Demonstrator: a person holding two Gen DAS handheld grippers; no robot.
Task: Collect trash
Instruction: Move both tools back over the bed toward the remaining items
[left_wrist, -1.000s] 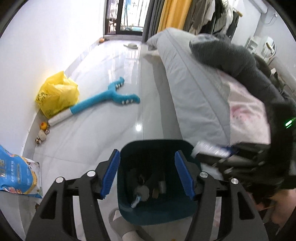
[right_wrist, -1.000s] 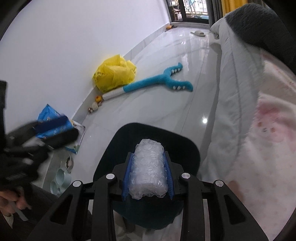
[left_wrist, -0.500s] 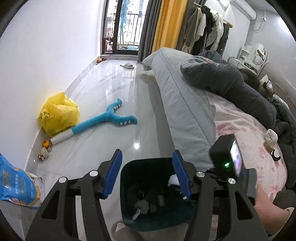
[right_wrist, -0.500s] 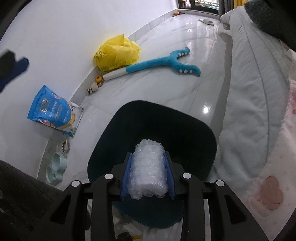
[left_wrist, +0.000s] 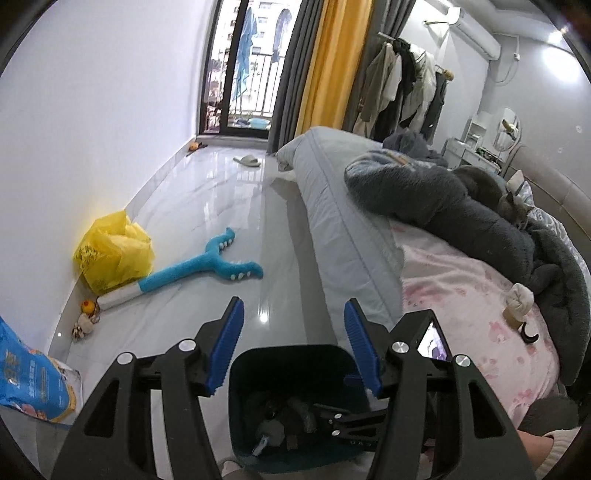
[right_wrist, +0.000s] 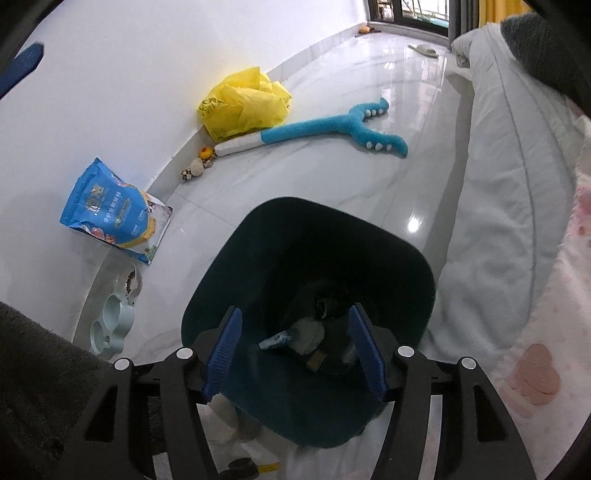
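Observation:
A dark teal trash bin (right_wrist: 417, 266) stands on the floor beside the bed, with several pieces of trash (right_wrist: 308, 334) at its bottom. It also shows in the left wrist view (left_wrist: 291, 356). My right gripper (right_wrist: 295, 349) is open and empty, right over the bin's mouth. My left gripper (left_wrist: 293, 345) is open and empty, held above the bin's far rim. The right gripper's body (left_wrist: 424, 354) shows at the bin's right side in the left wrist view. The bubble wrap is not in the jaws; I cannot pick it out in the bin.
A bed (left_wrist: 461, 280) with grey and pink covers lies at the right. A yellow bag (right_wrist: 243, 103), a blue plush toy (right_wrist: 332, 127) and a blue pet-food bag (right_wrist: 110, 214) lie along the left wall. Pet bowls (right_wrist: 110, 325) sit near the bin.
My right gripper has opened and let go of the bubble wrap over the bin. My left gripper has risen and tilted up, still open.

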